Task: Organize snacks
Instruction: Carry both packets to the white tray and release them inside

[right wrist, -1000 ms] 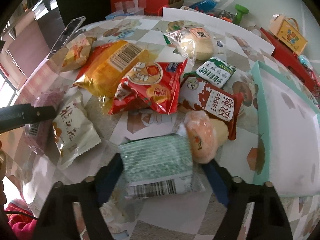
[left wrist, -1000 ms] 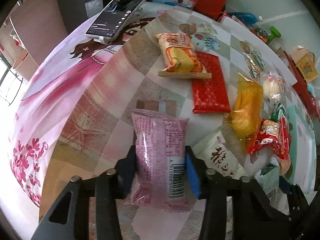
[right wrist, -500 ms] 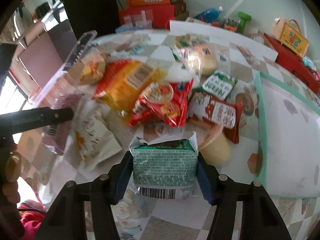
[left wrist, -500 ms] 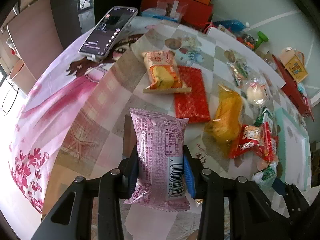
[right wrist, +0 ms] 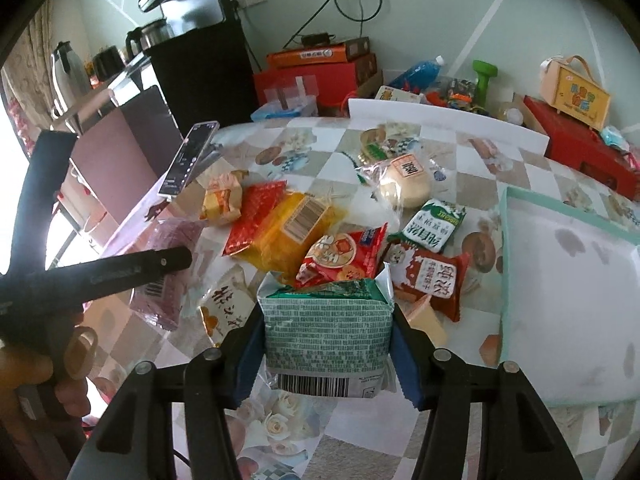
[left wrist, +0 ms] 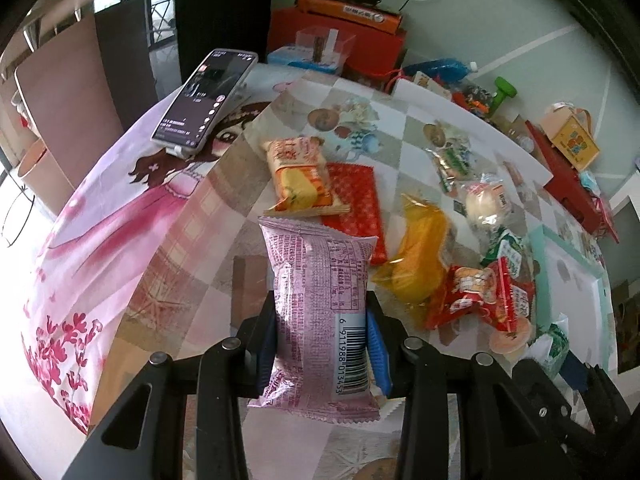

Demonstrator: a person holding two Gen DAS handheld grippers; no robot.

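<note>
My left gripper (left wrist: 320, 344) is shut on a pink snack packet (left wrist: 320, 280), which stands upright above the patterned tablecloth. The jaws of my right gripper (right wrist: 326, 344) are closing, and both pads press on a green snack packet (right wrist: 328, 328) held off the table. The right wrist view also shows the left gripper (right wrist: 120, 272) at the left, with the pink packet (right wrist: 168, 288) in it. A pile of loose snacks lies between them: a yellow packet (right wrist: 296, 224), a red biscuit packet (right wrist: 344, 256), a red milk-candy packet (right wrist: 432, 280) and a wrapped bun (right wrist: 404, 184).
A pale teal tray (right wrist: 505, 240) lies on the table at the right. A phone (left wrist: 204, 96) leans on a stand at the far left. Red boxes (right wrist: 320, 76) and toys crowd the back edge. A person's hand (right wrist: 36, 376) grips the left tool's handle.
Both grippers have risen from the table with their packets. The right jaws have narrowed onto the green packet, which now stands upright. More of the room behind the table shows.
</note>
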